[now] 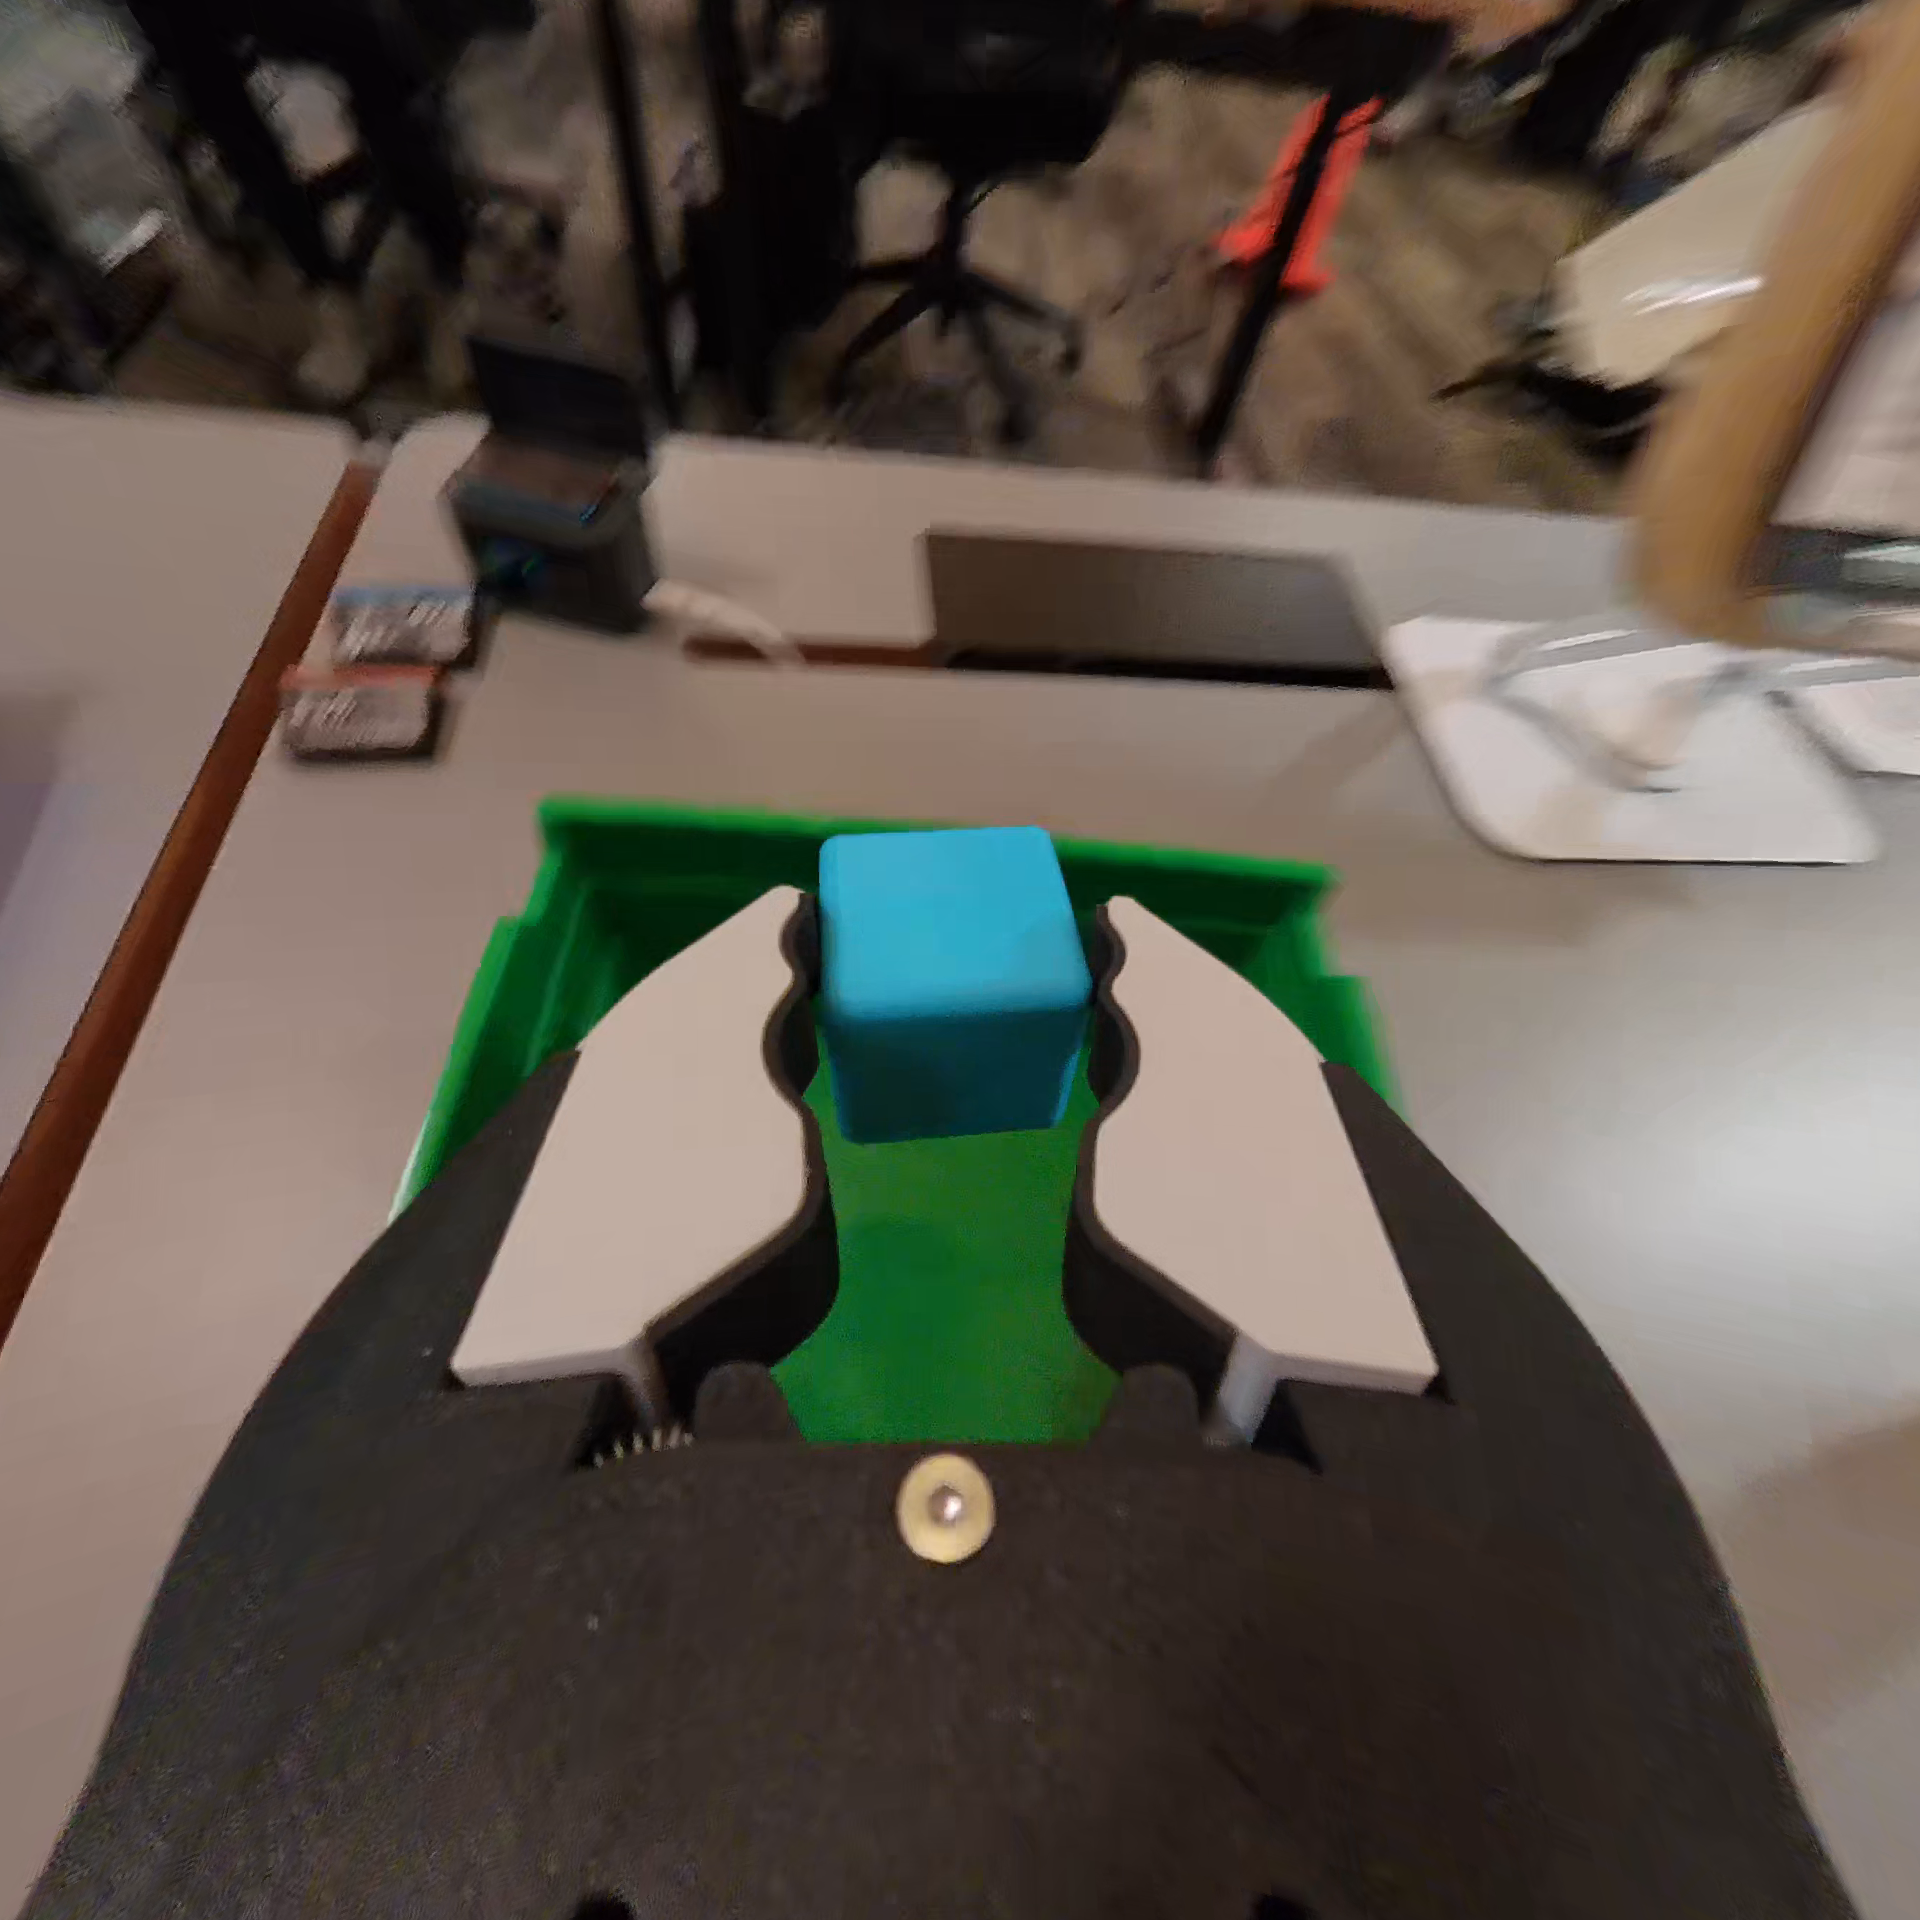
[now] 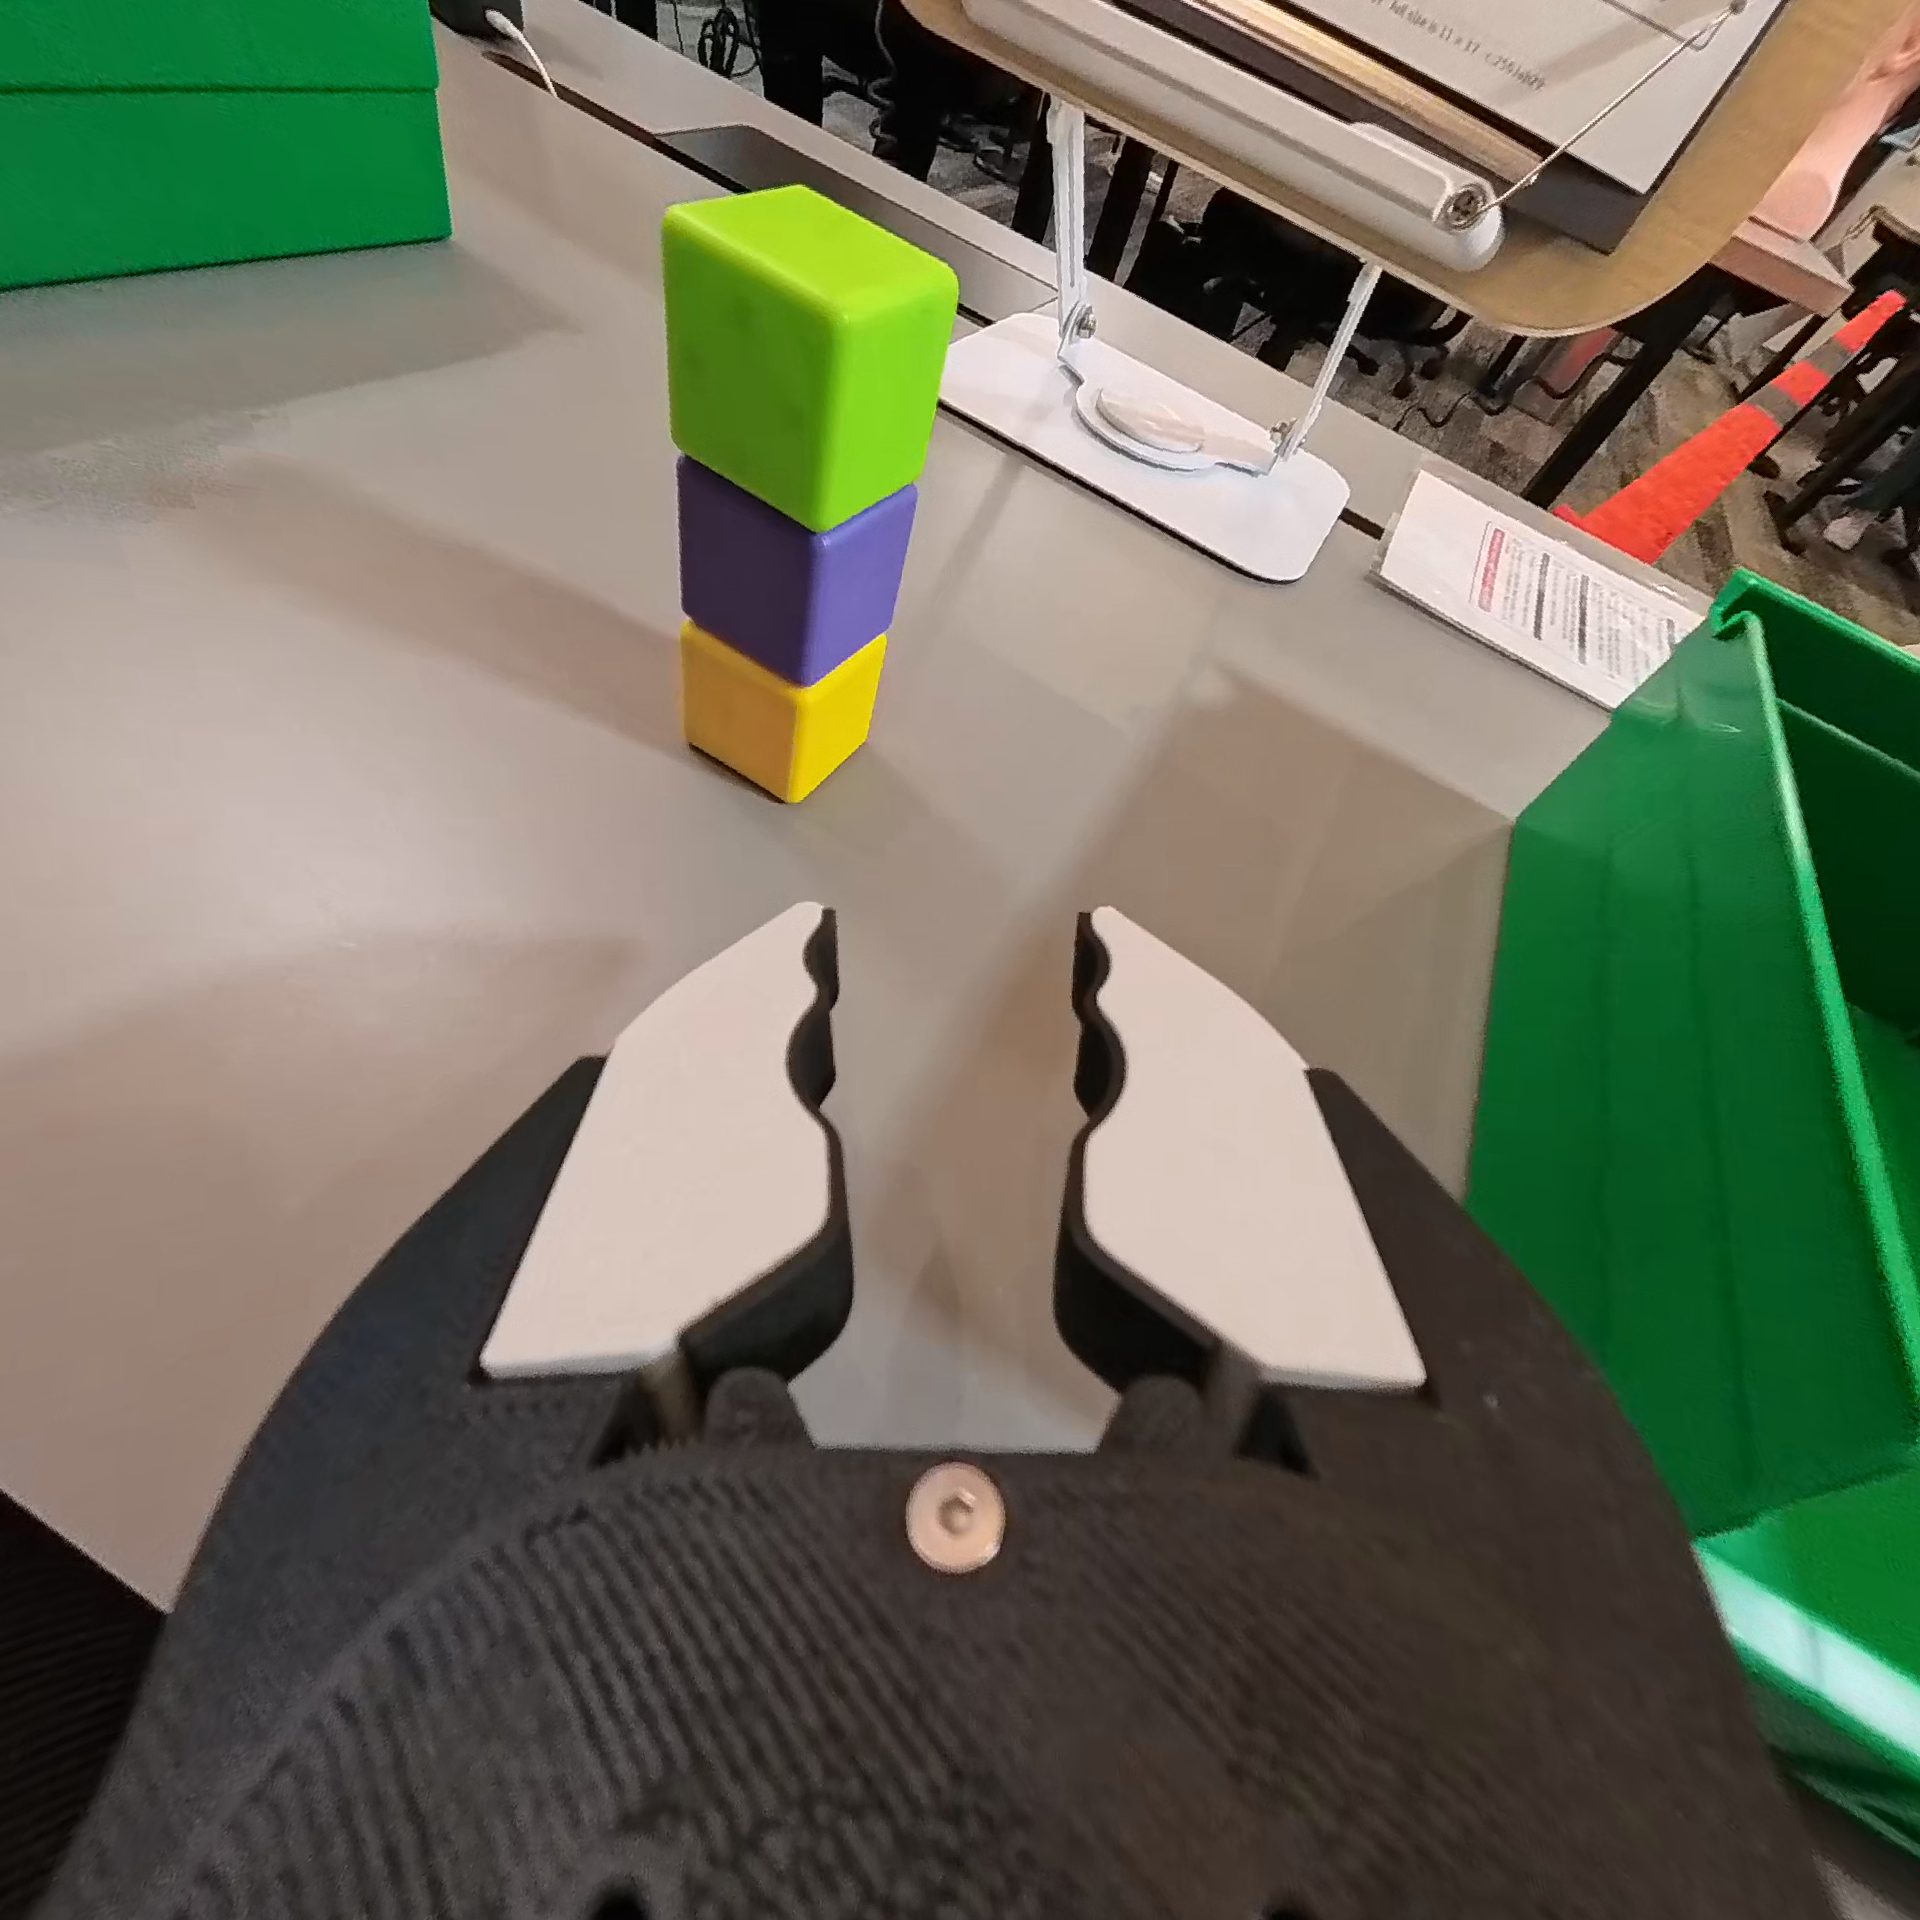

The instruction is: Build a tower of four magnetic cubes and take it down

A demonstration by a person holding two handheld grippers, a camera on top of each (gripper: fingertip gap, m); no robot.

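On the grey surface [image 2: 312, 852] ahead of the right tongs [image 2: 954, 914] stands a tower of three cubes: a yellow cube [image 2: 779, 722] at the bottom, a purple cube [image 2: 795, 571] on it, and a lime green cube [image 2: 805, 348] on top, each turned slightly off the one below. To the right, a green bin [image 2: 1662, 1039] rises close beside the right tongs, its wall just off the right finger. Beyond the tower lie a white stand base [image 2: 1247, 509], a laminated sheet [image 2: 1538, 592] and, at top left, a green box [image 2: 208, 145]. An orange cone [image 2: 1714, 436] shows on the floor behind.

The right tongs point level toward the tower, well short of it, spread apart and holding nothing, with bare surface between the fingers.

The left tongs [image 1: 951, 914] are tilted downward over a green tray [image 1: 623, 862] and clamp a blue cube [image 1: 951, 956] between their tips; the cube sits above the tray floor, whether touching it cannot be told. Around the tray lie two small flat packs [image 1: 374, 675], a dark device [image 1: 561, 530] and a laptop [image 1: 1143, 603], all blurred.
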